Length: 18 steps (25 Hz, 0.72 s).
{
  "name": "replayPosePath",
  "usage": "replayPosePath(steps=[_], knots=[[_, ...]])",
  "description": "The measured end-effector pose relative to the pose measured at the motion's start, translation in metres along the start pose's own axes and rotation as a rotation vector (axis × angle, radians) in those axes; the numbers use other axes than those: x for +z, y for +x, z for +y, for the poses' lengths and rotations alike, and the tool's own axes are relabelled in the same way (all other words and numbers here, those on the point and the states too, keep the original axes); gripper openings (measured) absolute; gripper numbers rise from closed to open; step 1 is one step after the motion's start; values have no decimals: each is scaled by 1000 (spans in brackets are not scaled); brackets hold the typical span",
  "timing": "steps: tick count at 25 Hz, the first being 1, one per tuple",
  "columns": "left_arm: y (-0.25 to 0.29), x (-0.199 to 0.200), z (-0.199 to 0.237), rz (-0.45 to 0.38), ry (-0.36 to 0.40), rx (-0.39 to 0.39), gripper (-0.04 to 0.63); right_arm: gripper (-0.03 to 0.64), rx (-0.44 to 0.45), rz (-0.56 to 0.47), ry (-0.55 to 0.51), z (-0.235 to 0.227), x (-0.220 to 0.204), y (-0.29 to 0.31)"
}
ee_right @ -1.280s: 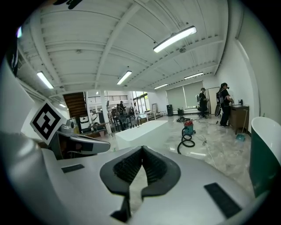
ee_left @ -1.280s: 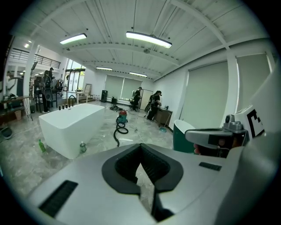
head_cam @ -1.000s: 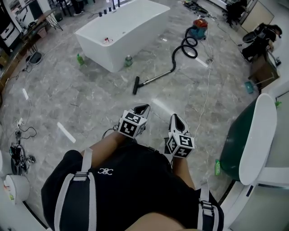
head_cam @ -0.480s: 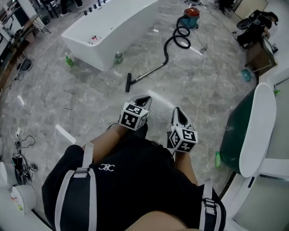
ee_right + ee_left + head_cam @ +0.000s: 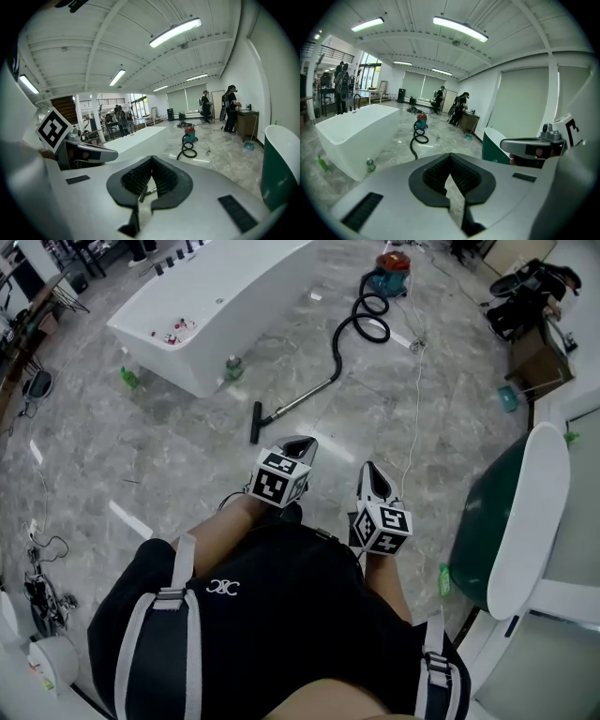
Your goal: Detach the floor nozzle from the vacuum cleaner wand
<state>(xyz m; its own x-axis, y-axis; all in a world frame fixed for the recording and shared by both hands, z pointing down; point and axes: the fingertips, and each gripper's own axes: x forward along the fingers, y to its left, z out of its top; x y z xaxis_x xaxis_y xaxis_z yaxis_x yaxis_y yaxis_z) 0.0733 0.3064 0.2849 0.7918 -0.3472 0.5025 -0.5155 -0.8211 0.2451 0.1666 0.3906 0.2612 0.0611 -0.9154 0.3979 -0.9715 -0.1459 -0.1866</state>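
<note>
Since a second ago, we have moved across the marble floor, and the white bathtub and the vacuum parts now sit further left in the head view. Both grippers are held out in front of our body, side by side and apart, raised off the floor.

Seen in its own view, the left gripper is clenched, its jaws pressed together with nothing between them. The right gripper is clenched and empty too.

Ahead of the left gripper and apart from it, the black floor nozzle lies flat on the floor. It is still joined to the metal wand, which slants up and to the right. A black hose coils on from the wand to the red and teal vacuum canister. A green bottle stands beside the bathtub, near the nozzle. A dark green tub with a white rim fills the right edge of the head view.
</note>
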Motion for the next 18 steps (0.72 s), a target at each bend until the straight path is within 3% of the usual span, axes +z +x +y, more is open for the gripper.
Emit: replayPosePath(steps=[9,13,18], knots=[[61,76,101,-62,-48,37,9,6,21,7,-112,-8,69,124],[85,92,143,-52,-107,55,9,6,39,-11,-112,-9,95,175],[93,101,179,-40,-121,91,9,6,54,-1,-103,-9,108,212]])
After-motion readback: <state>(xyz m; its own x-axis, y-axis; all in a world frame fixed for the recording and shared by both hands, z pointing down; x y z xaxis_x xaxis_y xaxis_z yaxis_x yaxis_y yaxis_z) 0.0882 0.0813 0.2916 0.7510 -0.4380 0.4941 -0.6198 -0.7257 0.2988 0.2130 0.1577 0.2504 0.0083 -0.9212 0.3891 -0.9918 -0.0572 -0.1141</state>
